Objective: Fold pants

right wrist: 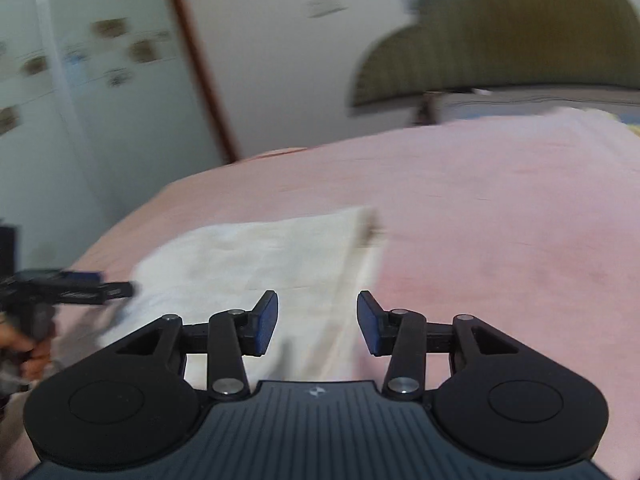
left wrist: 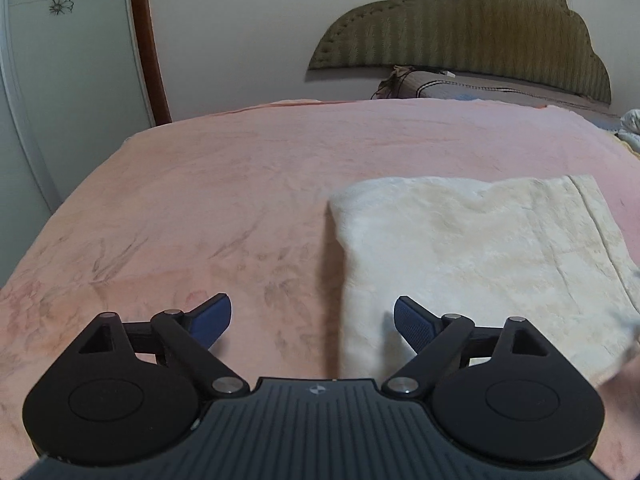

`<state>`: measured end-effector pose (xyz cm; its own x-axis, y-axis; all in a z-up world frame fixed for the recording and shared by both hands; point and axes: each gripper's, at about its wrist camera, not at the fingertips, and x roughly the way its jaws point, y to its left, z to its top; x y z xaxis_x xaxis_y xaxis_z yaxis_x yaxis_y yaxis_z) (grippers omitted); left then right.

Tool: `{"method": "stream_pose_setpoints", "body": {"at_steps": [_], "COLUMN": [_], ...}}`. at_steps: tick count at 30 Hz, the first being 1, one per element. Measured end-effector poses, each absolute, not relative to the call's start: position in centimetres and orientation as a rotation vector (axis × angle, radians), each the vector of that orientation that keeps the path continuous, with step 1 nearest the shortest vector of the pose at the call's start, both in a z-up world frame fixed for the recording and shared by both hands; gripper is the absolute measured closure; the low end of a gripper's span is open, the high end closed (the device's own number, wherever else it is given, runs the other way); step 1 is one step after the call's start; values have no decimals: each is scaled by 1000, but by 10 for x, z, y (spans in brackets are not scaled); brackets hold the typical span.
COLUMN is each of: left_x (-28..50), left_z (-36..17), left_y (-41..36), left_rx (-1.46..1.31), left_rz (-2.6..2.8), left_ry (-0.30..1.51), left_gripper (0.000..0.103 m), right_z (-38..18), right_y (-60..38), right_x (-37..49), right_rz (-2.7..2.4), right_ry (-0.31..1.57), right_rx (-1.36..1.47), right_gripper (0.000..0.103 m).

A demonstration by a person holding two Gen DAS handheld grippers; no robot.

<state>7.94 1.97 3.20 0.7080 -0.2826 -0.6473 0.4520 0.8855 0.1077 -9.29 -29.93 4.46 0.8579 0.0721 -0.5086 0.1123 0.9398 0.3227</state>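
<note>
Your whole workspace is the bed [left wrist: 200,200], covered edge to edge with a pink fleecy blanket [right wrist: 500,220] that has a faint floral print in it. Behind that you've got the olive, scalloped headboard [left wrist: 472,32] against the white wall, with a striped pillow [left wrist: 440,84] tucked at its base, and a wardrobe door with flower stickers [left wrist: 60,60] off to the far left.

The pants [left wrist: 472,256] are cream-colored and fluffy, lying flat on the blanket as a folded rectangle. In your left wrist view they sit to the right of center, with the folded edge facing the gripper and a seam or hem band running down the right side. In your right wrist view the pants [right wrist: 256,264] sit left of center, though that shot is pretty motion-blurred, so no fine detail there.

Your left gripper [left wrist: 312,320] has its jaws spread wide with nothing between them, hovering low over the near left corner of the pants; the right-hand blue pad [left wrist: 412,320] is over the fabric, the other over bare blanket.

Your right gripper [right wrist: 317,322] is released too, jaws apart and empty, lined up over the pants' right edge.
</note>
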Motion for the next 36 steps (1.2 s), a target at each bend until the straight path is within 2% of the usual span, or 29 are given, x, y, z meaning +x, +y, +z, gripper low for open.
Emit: {"method": "stream_pose_setpoints", "body": {"at_steps": [1, 3, 5, 7, 8, 9, 11, 14, 24, 36], "left_x": [70, 54, 41, 33, 30, 28, 24, 13, -11, -22], "left_z": [32, 32, 28, 24, 23, 23, 26, 27, 16, -4], "left_y": [18, 13, 8, 6, 6, 6, 7, 7, 25, 34], "left_rx": [278, 303, 350, 389, 394, 388, 368, 355, 252, 203], "left_rz": [-419, -431, -430, -407, -397, -388, -376, -350, -324, -294], "left_ry": [666, 658, 649, 639, 638, 640, 645, 643, 719, 782], "left_gripper": [11, 4, 1, 0, 0, 0, 1, 0, 1, 0], "right_z": [42, 28, 10, 9, 15, 21, 32, 39, 21, 6], "right_y": [-287, -268, -258, -255, -253, -253, -245, -233, -201, -168], "right_x": [-85, -71, -58, -62, -66, -71, -83, -97, -106, -109], "right_rz": [41, 89, 26, -36, -70, -97, -128, -146, -187, -198], "right_ry": [566, 629, 694, 671, 664, 645, 584, 536, 663, 718], "right_rx": [333, 274, 211, 211, 242, 273, 319, 361, 373, 240], "right_gripper": [51, 39, 40, 37, 26, 10, 0, 0, 0, 0]}}
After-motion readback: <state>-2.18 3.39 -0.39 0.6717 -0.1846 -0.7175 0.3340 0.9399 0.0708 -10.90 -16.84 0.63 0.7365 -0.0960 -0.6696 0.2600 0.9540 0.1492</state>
